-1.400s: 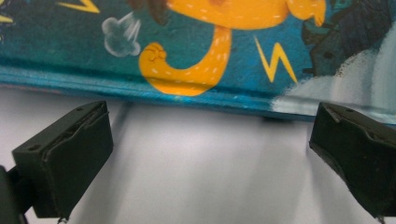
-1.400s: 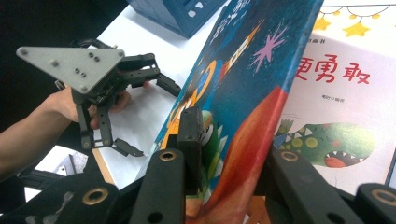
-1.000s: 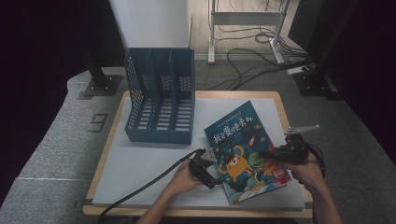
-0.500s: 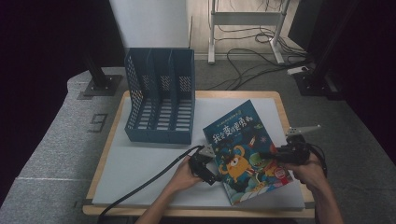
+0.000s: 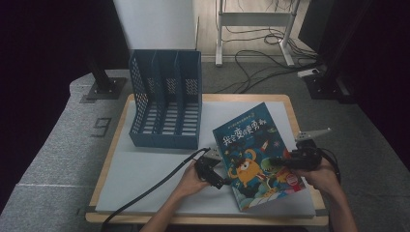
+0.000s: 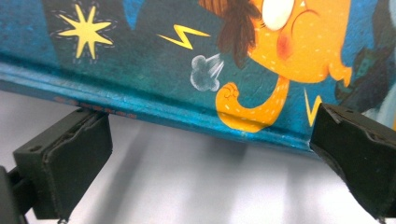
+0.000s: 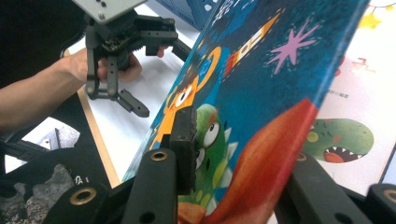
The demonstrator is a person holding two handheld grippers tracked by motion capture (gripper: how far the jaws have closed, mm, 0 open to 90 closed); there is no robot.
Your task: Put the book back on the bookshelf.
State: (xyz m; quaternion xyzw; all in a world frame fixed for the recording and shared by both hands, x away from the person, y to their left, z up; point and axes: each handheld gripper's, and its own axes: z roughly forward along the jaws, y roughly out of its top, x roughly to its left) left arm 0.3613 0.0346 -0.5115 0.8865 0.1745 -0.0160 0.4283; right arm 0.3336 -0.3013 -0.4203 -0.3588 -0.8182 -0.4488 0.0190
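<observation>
Two tools are working on the picture book [image 5: 258, 157] at the near right of the worktop [image 5: 145, 169]. Your right tool [image 5: 290, 162] is at the book's right edge with the front cover [image 7: 261, 93] standing between its jaws. Those jaws have just been opening a little, so the pinch is loosening; from the right gripper view I cannot tell whether the pads are pressing the cover at this instant. The cover is rising off the printed page [image 7: 345, 126] beneath it, which suggests you are opening the book or getting under it rather than carrying it off.

Your left tool [image 5: 212, 174] is sitting with its jaws wide apart and nothing between them, and in the left gripper view its fingertips [image 6: 74, 158] are resting just short of the book's spine [image 6: 154, 109].

Mind the edges: the book's near corner is lying close to the worktop's front edge, and your right hand [image 5: 321, 176] is hanging just past the right rim. Free room is lying to the left of the book and in front of the blue file holder [image 5: 167, 99], which is standing well apart at the far left.
</observation>
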